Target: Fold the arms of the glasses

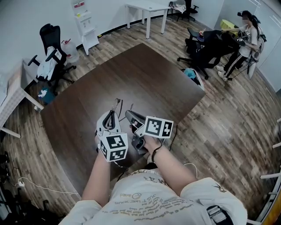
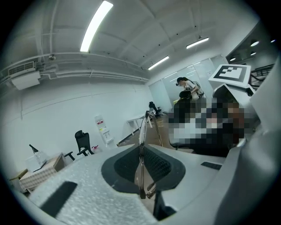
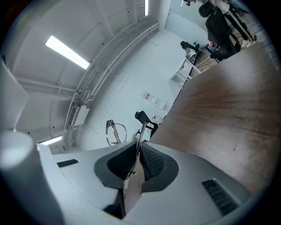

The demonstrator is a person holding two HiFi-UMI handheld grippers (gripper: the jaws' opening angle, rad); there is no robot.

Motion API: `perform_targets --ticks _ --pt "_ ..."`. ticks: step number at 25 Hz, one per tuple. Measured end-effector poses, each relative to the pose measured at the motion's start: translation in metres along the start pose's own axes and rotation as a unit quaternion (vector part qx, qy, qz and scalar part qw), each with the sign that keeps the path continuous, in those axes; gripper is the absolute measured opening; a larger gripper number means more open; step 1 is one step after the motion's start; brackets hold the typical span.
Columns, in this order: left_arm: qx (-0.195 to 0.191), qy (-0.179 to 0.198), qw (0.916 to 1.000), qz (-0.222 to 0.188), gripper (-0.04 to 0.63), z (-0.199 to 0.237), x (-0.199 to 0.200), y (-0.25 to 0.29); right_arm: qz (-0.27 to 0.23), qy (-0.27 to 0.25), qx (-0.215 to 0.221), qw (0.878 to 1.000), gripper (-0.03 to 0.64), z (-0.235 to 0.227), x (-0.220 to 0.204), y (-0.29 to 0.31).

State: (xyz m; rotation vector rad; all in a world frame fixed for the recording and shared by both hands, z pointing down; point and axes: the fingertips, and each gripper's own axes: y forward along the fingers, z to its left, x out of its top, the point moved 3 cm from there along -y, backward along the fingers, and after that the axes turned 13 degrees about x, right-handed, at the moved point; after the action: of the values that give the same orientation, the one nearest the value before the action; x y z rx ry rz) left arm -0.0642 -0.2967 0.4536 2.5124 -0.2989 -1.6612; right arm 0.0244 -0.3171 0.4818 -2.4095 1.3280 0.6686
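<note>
Thin wire-framed glasses hang in the air over the dark brown table, held between both grippers close to my body. In the left gripper view, my left gripper is shut on a thin metal part of the glasses, which rises out of the jaws. My right gripper is shut on a slim arm of the glasses, and a round lens rim shows just left of its jaws. In the head view the left gripper and right gripper sit side by side, nearly touching.
A black office chair and a white shelf cart stand at the back left. A white table is at the back. A seated person and more chairs are at the back right on the wood floor.
</note>
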Motion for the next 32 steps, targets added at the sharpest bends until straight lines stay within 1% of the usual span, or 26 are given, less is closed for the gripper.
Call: perform_targets --ticks 4,7,10,11,12,15,23,26,28,32 --pt "-0.009 0.017 0.9998 0.000 0.040 -0.008 -0.002 0.001 -0.005 0.001 0.010 1.000 0.034 0.003 0.004 0.000" --pt "-0.014 0.017 0.9997 0.004 0.040 -0.011 -0.002 0.002 -0.013 0.008 0.033 0.999 0.035 0.007 0.006 0.000" --pt "-0.015 0.020 0.9997 0.004 0.040 -0.011 -0.003 0.001 -0.013 -0.001 0.049 0.999 0.037 0.012 0.005 0.002" --pt "-0.016 0.021 0.9996 0.004 0.040 -0.011 -0.004 0.001 -0.011 -0.005 0.054 0.998 0.050 0.013 0.005 0.003" --pt "-0.017 0.022 0.9996 0.005 0.040 -0.012 -0.004 0.001 -0.009 -0.011 0.057 0.998 0.079 0.015 0.004 0.003" --pt "-0.018 0.024 0.9995 0.008 0.040 -0.015 -0.005 -0.001 0.000 -0.029 0.056 0.998 0.083 0.018 0.003 0.002" --pt "-0.020 0.034 0.9991 0.013 0.040 -0.019 -0.008 -0.005 0.008 -0.044 0.042 0.998 0.086 0.016 -0.001 -0.003" --pt "-0.009 0.049 0.9987 0.011 0.040 -0.017 -0.008 -0.003 0.007 -0.045 0.038 0.998 0.123 0.013 -0.001 -0.006" --pt "0.000 0.055 0.9984 0.013 0.040 -0.011 -0.010 0.000 0.006 -0.047 0.037 0.998 0.128 0.012 -0.002 -0.005" --pt "0.013 0.063 0.9974 0.031 0.040 -0.003 -0.021 0.010 0.001 -0.049 0.037 0.998 0.127 0.010 -0.001 -0.008"
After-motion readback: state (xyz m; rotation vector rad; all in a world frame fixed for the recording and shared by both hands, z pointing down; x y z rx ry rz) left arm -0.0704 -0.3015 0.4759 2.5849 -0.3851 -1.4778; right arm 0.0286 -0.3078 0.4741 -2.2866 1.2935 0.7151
